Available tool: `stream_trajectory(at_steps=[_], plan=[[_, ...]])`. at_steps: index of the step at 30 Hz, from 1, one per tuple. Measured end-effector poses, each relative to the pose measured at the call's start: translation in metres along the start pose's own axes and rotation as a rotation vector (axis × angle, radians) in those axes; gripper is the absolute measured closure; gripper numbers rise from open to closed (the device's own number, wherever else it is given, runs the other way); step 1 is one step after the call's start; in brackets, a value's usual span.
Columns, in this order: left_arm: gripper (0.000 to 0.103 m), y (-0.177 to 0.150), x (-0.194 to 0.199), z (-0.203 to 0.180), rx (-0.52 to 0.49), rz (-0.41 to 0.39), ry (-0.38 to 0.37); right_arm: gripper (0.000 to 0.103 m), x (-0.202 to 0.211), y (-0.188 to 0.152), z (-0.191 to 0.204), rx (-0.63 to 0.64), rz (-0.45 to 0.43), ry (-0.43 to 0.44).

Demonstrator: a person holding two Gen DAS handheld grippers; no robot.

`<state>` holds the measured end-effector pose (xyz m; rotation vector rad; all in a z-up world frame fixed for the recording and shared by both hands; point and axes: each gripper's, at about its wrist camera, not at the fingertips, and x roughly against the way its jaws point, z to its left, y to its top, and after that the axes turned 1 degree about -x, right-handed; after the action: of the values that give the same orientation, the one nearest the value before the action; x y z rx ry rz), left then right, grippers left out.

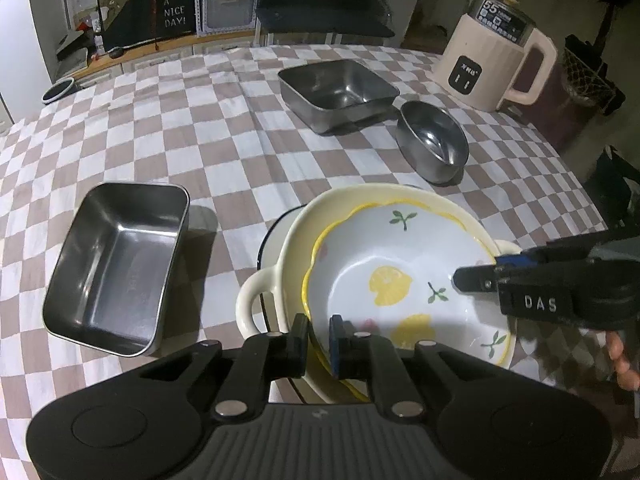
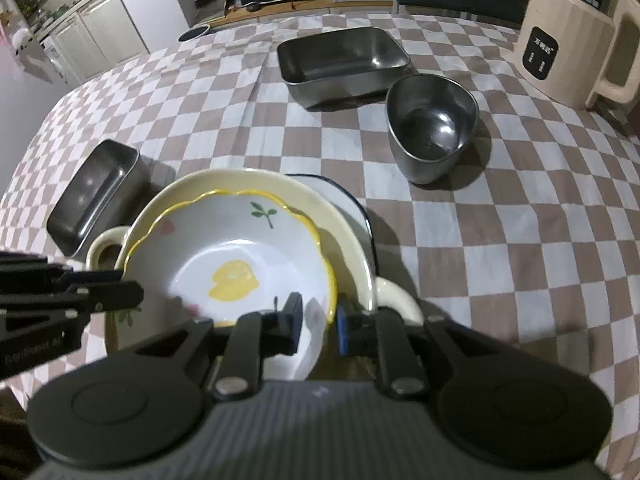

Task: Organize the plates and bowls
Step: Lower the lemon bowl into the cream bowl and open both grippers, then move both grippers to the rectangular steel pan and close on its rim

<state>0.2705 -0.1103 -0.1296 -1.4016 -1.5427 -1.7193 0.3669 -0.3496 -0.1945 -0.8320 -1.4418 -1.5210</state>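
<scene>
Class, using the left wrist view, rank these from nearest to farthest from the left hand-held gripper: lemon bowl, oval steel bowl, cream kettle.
1. Lemon bowl: its rim sits between the left hand-held gripper fingers.
2. Oval steel bowl: mid-table, right.
3. Cream kettle: far right corner.

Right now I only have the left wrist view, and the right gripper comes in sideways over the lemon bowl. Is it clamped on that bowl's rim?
Observer: No. In the right wrist view the right gripper straddles the rim of the lemon bowl, with one finger inside and the blue-padded one outside. A gap shows beside the inside finger.
Operator: What sits next to the outside finger?
Observer: The second handle of the cream dish is just beyond it. I cannot tell whether they touch.
Operator: Anything under the dish on that side?
Observer: A dark-rimmed plate juts out there, toward the oval steel cup.
</scene>
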Motion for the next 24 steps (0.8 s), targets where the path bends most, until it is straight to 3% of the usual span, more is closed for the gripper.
stream_trajectory(at_steps=[14, 17, 20, 24], plan=[[0.074, -0.004, 0.026, -0.007, 0.010, -0.049, -0.021, 0.063, 0.029, -0.008, -0.001, 0.006, -0.068, -0.010], [0.065, -0.005, 0.033, -0.006, 0.015, -0.064, -0.016, 0.052, 0.034, -0.010, 0.000, 0.012, -0.083, -0.010], [0.057, -0.006, 0.039, -0.003, 0.026, -0.083, -0.003, 0.031, 0.038, -0.012, 0.001, 0.017, -0.118, -0.022], [0.027, -0.007, 0.046, 0.005, 0.060, -0.104, 0.021, 0.016, 0.043, -0.013, 0.002, 0.009, -0.170, -0.028]])
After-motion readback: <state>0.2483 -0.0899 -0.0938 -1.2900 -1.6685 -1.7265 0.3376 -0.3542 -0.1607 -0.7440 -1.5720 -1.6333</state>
